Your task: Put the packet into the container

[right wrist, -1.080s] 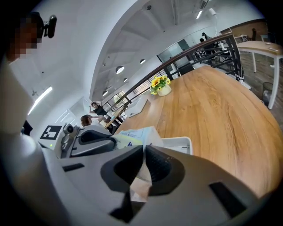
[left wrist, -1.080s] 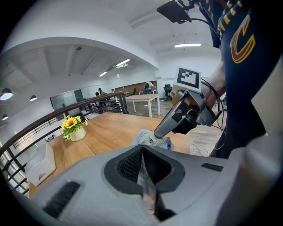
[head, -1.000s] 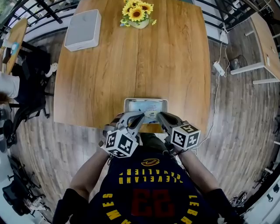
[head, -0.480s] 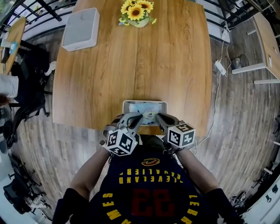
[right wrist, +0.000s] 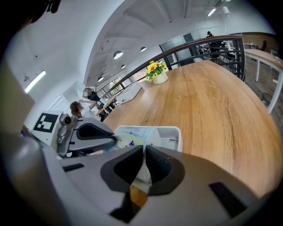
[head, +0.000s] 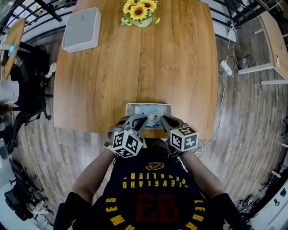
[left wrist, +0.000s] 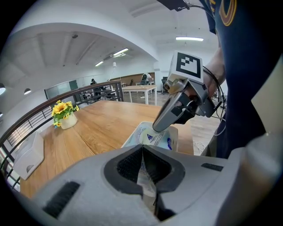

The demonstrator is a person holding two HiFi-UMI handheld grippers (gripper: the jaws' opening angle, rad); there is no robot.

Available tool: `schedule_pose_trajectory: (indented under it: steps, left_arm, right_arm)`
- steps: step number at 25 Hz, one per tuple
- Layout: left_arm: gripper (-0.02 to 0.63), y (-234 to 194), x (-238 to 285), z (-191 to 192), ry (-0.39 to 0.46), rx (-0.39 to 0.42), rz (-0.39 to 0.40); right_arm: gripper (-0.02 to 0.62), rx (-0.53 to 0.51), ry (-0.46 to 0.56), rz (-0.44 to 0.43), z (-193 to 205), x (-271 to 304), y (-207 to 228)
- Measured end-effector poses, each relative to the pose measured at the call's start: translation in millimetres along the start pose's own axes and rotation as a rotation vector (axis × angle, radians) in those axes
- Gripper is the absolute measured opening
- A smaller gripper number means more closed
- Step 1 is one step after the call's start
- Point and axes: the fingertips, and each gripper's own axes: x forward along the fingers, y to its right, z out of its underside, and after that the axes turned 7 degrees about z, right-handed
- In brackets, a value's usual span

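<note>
Count: 2 claws, 1 packet, 1 container, all at the near edge of the table (head: 144, 63).

Left claw (left wrist: 142, 148): jaws closed, thin edge of the packet (left wrist: 155, 137) pinched between the pads. Right claw (right wrist: 145, 149): jaws closed as well, on the opposite edge of the same packet; the left gripper view shows its tip sitting on the packet's top edge. So there is one packet, held from both sides, stretched between the two claw tips.

The packet is pale with blue print. It sits directly ahead of and slightly below both tips, over the opening of the container (head: 130, 107), and its lower part is inside the walls. I can't tell whether it touches the bottom.

The container is a white rectangular tub just in front of both claws. Both point down and forward into it, tips converging and close together without touching each other.

Other items on the table, both well beyond the claws at the far end:
- 1 sunflower vase (head: 138, 10), straight ahead.
- 1 white box (head: 82, 29), flat, off to the left-claw side.
</note>
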Motion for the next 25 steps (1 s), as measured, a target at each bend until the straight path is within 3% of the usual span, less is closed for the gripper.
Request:
schedule_pose_trajectory:
  steps: [13, 25]
  left_arm:
    - [0.015, 2.6, 4.5, 8.7, -0.005, -0.008, 0.036]
    - [0.163, 0.5, -0.3, 12.7, 0.015, -0.065, 0.036]
  right_arm:
    - [0.028, -0.012, -0.013, 0.036, 2.9, 5.3, 2.5]
    - [0.042, -0.036, 0.002, 0.058, 3.5, 2.7, 1.4]
